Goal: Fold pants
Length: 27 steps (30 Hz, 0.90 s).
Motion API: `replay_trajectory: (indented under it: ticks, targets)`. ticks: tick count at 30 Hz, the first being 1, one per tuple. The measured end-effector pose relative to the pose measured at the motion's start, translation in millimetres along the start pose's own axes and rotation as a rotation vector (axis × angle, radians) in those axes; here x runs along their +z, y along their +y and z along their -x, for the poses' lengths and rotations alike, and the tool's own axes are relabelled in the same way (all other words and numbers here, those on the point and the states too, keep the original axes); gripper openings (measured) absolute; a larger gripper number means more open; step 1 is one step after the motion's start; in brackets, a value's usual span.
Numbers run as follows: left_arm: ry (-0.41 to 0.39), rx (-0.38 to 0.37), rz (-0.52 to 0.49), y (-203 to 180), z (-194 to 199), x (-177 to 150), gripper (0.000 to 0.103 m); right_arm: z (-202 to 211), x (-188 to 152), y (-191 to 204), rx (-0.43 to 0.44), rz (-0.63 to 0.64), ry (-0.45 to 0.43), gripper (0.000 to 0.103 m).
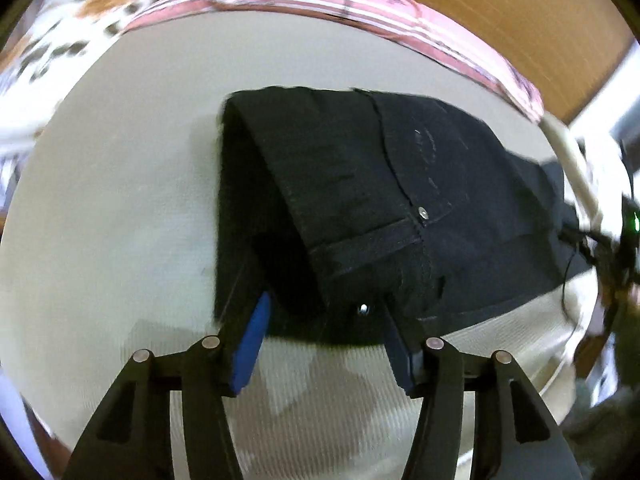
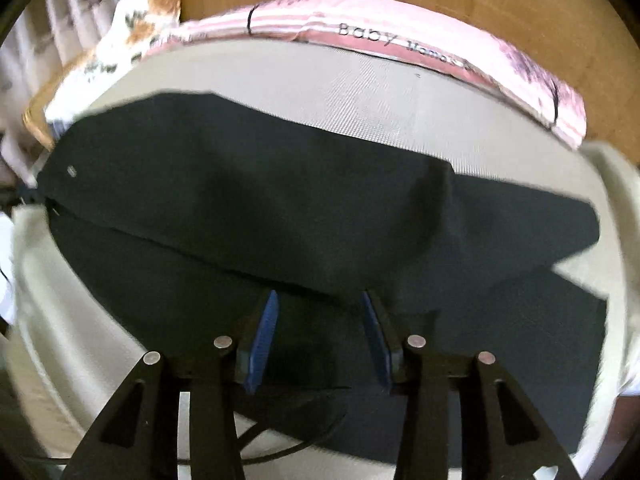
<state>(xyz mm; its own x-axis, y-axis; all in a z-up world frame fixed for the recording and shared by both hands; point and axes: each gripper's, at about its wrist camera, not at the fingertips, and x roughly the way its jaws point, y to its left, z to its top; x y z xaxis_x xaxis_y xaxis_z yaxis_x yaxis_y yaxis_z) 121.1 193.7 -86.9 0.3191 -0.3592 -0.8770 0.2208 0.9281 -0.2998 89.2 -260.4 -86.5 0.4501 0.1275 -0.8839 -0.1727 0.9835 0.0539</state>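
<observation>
Black pants (image 1: 360, 200) lie on a pale grey bed sheet (image 1: 120, 200). In the left wrist view the waistband end with a metal rivet (image 1: 423, 212) is folded over and lifted. My left gripper (image 1: 324, 308) is open, its blue pads (image 1: 256, 344) on either side of the waistband edge. In the right wrist view the pants (image 2: 260, 208) spread across the sheet (image 2: 360, 88), the upper layer folded over the lower. My right gripper (image 2: 318, 304) is open, with its blue pads (image 2: 264, 336) on either side of the fold's near edge.
A pink striped package (image 2: 400, 32) lies along the bed's far edge, also in the left wrist view (image 1: 320, 0). A floral pillow (image 2: 132, 32) sits at the far left. A wooden headboard (image 1: 440, 8) stands behind. A white bed rail (image 1: 572, 160) and cables (image 1: 592, 256) are at the right.
</observation>
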Motion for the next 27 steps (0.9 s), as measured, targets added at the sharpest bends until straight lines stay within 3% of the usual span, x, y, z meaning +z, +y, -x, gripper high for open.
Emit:
replay_trajectory:
  ticks: [6, 10, 15, 24, 27]
  targets:
    - [-0.032, -0.220, 0.282, 12.2, 17.4, -17.9, 0.057, 5.4, -15.8, -31.2, 0.212, -0.279, -0.001, 0.042]
    - [-0.015, -0.311, 0.386, 7.3, 0.9, -24.4, 0.057, -4.3, -27.9, -47.6, 0.313, -0.448, -0.007, 0.043]
    - [-0.077, -0.316, 0.475, 10.8, -7.6, -18.6, 0.057, -12.7, -36.8, -60.8, 0.374, -0.587, -0.050, 0.043]
    - [-0.110, -0.311, 0.607, 16.7, -26.6, -12.5, 0.056, -42.2, -41.3, -87.4, 0.424, -0.816, -0.124, 0.041]
    - [-0.126, -0.286, 0.618, 18.7, -26.3, -10.7, 0.048, -44.9, -36.5, -93.3, 0.413, -0.840, -0.143, 0.041]
